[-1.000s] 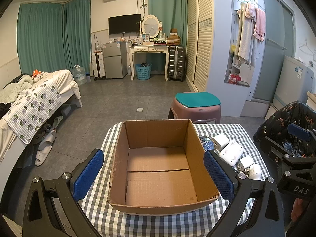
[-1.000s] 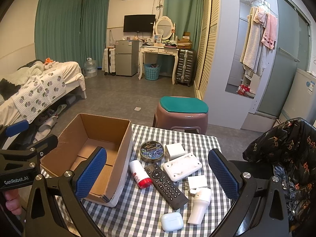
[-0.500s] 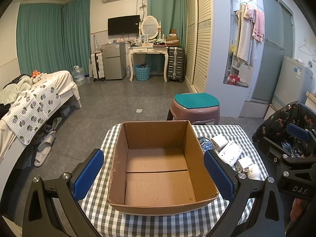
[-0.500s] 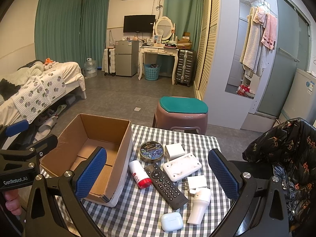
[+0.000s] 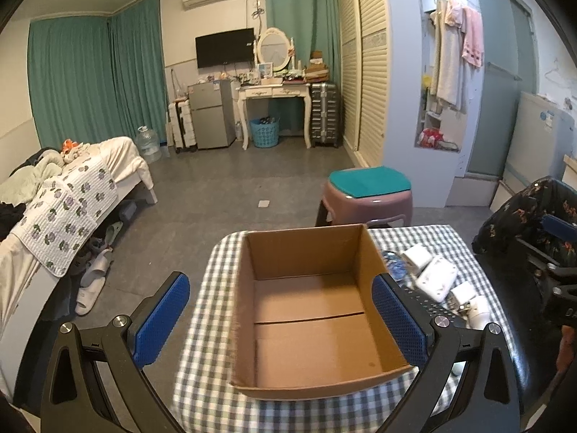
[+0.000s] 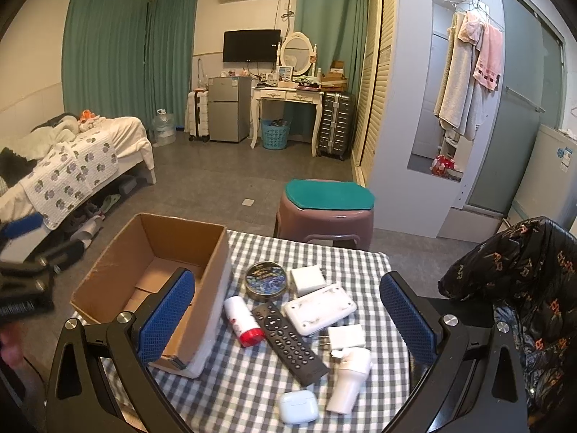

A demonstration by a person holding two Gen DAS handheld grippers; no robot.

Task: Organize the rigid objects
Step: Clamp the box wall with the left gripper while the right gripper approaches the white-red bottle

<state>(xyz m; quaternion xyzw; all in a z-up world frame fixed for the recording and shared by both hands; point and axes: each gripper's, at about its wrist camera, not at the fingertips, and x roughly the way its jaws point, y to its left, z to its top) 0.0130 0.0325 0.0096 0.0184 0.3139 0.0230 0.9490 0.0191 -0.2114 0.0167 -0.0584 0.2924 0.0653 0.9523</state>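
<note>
While left wrist view shows left hand-held gripper (image 5: 279, 317) spread wide, empty, straddling bare cardboard box (image 5: 310, 310), items lie off right. Right wrist view: right hand-held gripper (image 6: 286, 319) agape, empty, nearer; remote control (image 6: 290, 342) dead ahead, long axis running near-right to far-left, beside box.

Left wrist cam sits low and close at the table's near edge, facing straight over the open cardboard box (image 5: 310, 310) into the room. Right wrist cam sits further right, slightly higher, looking down over the remote (image 6: 290, 342) and the small items around it. Both views share the box (image 6: 151, 281), the checkered table (image 6: 360, 263), the stool (image 5: 368, 195) and the far wall.
</note>
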